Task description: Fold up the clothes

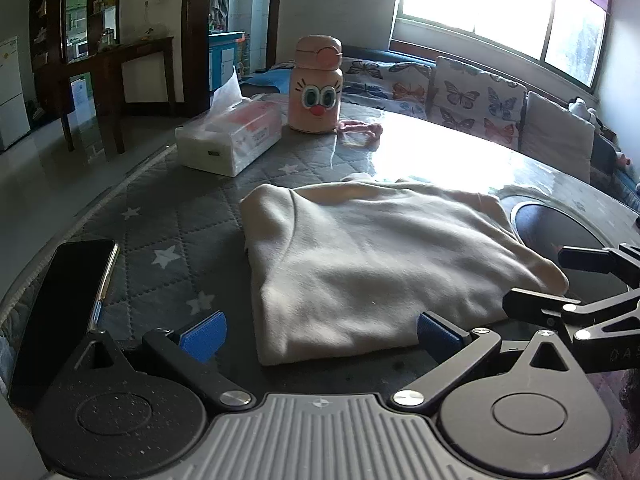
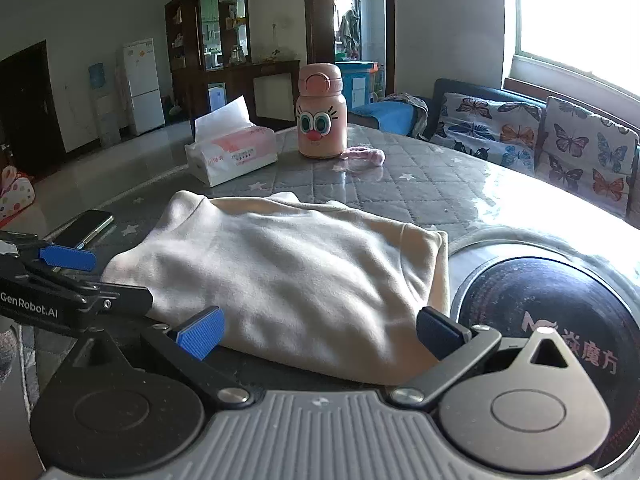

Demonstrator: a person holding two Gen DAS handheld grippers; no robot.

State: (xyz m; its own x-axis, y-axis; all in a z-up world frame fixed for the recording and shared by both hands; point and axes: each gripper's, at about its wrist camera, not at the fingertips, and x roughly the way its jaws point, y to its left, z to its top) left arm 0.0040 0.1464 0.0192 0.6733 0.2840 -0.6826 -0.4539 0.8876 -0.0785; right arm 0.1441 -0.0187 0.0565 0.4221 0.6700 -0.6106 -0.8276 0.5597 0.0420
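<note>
On left tongs, "GenRobot.AI", hob lettering perhaps "魔方"

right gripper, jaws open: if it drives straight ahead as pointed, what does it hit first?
Most likely the folded cream garment: its near edge lies between the right gripper's open jaws. The pink bottle stands far behind. Height above the cloth is unclear.

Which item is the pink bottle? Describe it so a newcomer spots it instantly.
Start at the round table with the grey star-quilted cover. At its far side, beyond the folded cream garment, stands the pink bottle, right of the tissue box. Only it has cartoon eyes and a red nose.
</note>
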